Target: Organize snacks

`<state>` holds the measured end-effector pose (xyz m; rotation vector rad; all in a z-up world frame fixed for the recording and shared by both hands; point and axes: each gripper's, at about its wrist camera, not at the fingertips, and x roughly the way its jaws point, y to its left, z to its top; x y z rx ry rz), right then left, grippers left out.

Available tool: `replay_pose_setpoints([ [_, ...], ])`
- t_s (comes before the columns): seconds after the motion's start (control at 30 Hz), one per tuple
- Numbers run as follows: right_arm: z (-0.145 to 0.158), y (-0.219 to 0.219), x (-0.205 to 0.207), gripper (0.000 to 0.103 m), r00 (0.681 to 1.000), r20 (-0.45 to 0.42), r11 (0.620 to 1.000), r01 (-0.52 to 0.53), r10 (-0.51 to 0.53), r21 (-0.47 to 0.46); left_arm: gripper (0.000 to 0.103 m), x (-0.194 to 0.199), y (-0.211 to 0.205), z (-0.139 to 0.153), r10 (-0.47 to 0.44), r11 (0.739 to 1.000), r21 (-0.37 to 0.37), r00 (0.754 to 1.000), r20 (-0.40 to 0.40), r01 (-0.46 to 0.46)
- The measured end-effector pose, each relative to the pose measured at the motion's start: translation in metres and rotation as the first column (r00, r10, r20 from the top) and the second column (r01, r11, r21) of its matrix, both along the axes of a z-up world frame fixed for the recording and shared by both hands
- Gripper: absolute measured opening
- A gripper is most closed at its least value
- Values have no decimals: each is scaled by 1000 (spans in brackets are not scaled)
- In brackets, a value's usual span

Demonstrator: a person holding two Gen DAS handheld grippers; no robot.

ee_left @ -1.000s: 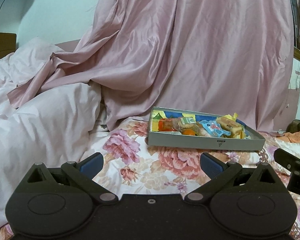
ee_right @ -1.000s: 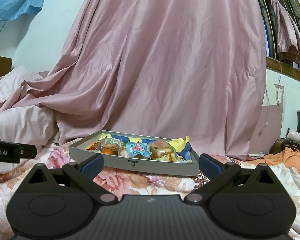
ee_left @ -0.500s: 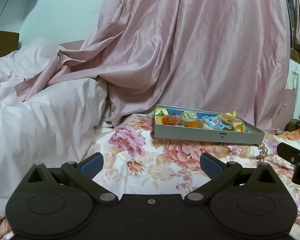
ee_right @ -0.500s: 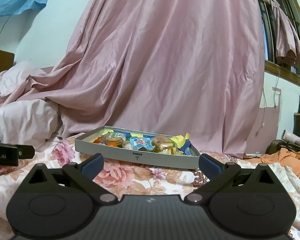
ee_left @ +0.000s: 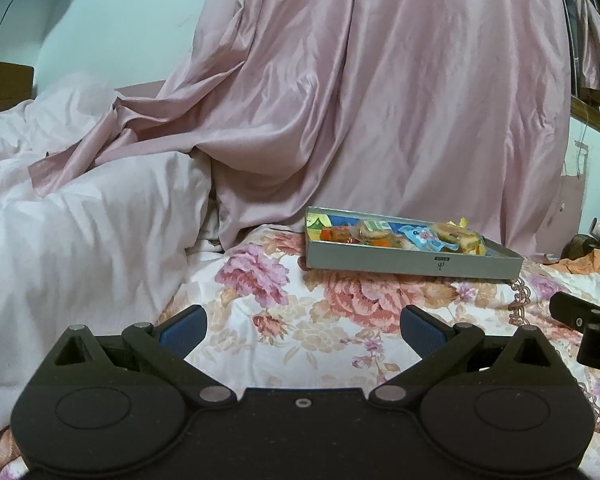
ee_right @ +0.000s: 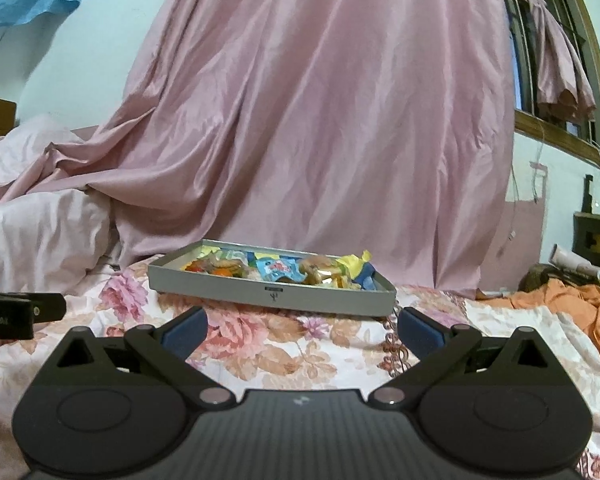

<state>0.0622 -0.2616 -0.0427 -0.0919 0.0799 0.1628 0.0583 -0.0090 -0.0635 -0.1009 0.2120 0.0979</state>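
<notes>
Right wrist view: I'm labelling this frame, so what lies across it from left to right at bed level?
Left gripper → white quilt → grey tray of snacks → orange cloth.

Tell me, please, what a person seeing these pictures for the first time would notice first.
The eye goes first to the shallow grey box full of bright wrapped snacks, resting on the floral bedsheet in the middle. Behind it hangs a large shiny pink curtain, spilling onto rumpled pale bedding on the left. Both claws, left and right, are open and empty in front of the box.
</notes>
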Motion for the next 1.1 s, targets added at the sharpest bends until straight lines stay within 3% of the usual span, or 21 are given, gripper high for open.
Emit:
replay_pose_setpoints([
  [1.1, -11, 9, -3, 103, 995, -93, 999, -29, 26, -35, 102, -2, -6, -9, -21, 1000, 0, 999, -30, 21],
])
